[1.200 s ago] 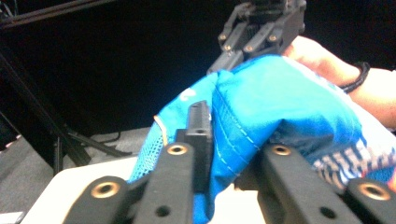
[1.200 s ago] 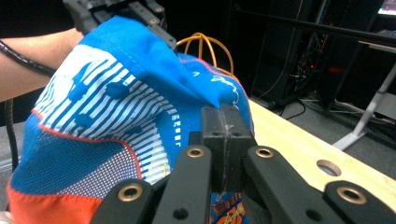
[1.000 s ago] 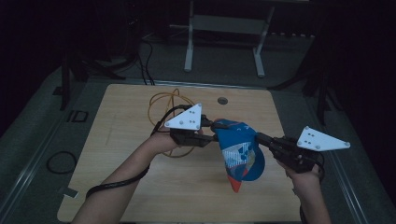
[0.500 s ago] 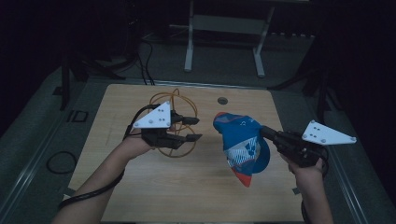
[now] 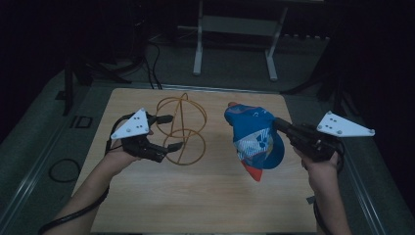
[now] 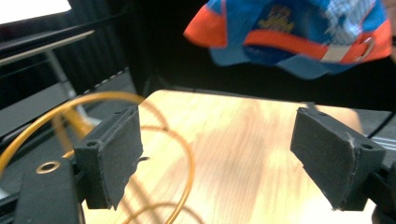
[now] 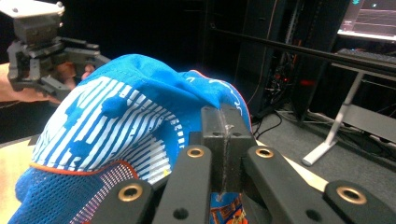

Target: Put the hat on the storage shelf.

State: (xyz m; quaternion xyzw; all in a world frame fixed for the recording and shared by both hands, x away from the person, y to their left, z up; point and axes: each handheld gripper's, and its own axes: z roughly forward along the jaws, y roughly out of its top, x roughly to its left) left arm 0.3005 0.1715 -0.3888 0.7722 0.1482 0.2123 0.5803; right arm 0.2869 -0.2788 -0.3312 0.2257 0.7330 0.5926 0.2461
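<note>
Right tongs [image 5: 280,125] clamp the blue cap [image 5: 254,139] aloft; left tongs [image 5: 169,132] gape wide beside the wire frame [image 5: 182,128].

Two handheld grippers, left gripper [image 5: 169,132] and right gripper [image 5: 277,123], are working over one wooden table [image 5: 205,200], where one blue cap [image 5: 252,139] is hanging and one orange wire frame [image 5: 183,129] is sitting.

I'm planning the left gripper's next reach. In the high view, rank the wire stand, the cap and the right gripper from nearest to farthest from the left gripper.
1. Wire stand: right beside the left gripper, at its open jaws, left of the table's middle.
2. Cap: farther right, held up above the table.
3. Right gripper: farthest, at the right side, clamped on the cap.
</note>
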